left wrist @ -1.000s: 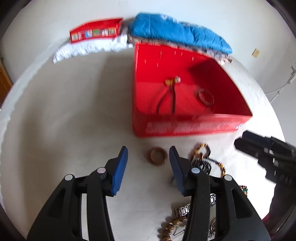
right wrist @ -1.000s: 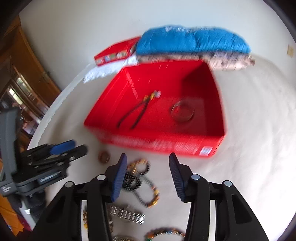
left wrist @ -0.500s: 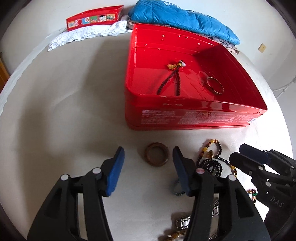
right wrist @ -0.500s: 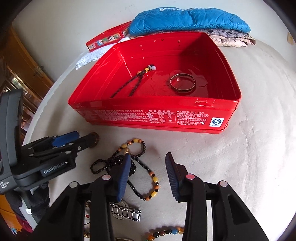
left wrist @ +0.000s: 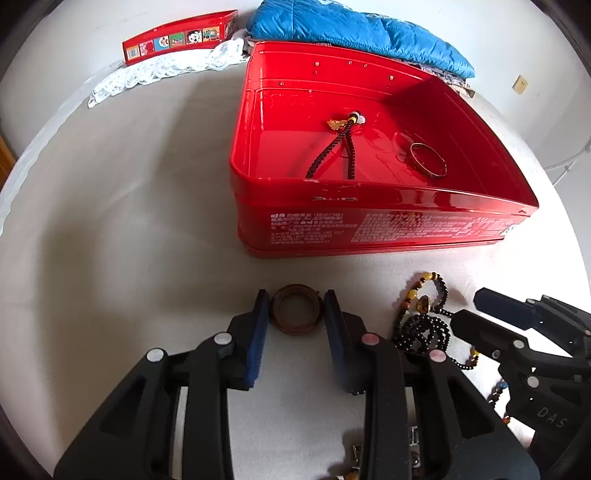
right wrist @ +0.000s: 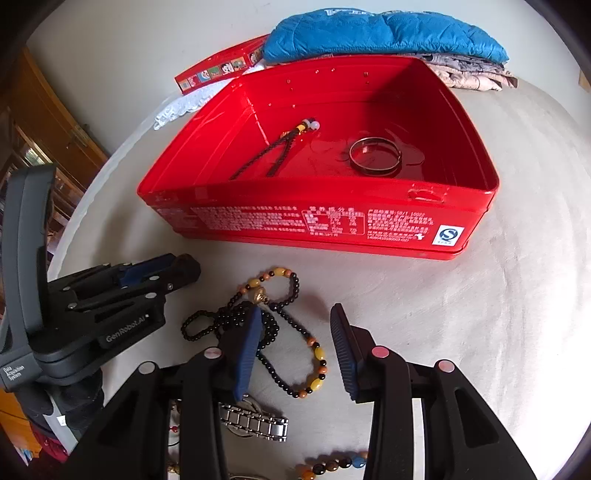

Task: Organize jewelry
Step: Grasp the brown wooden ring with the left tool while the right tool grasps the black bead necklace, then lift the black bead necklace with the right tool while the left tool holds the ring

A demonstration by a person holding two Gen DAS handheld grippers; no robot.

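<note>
A brown wooden ring bangle lies on the cloth in front of the red tin box. My left gripper is open, its blue pads on either side of the bangle, close to touching it. My right gripper is open above a black and amber bead necklace; its left pad is over the black beads. The box holds a dark bead strand and a metal bangle.
A metal watch band and more bead bracelets lie near the front edge. A blue folded quilt, a red printed lid and white lace are behind the box. The left gripper's body shows at the left.
My left gripper moved forward and down until its pads flank the wooden bangle, and narrowed. My right gripper dropped lower over the bead necklace.
</note>
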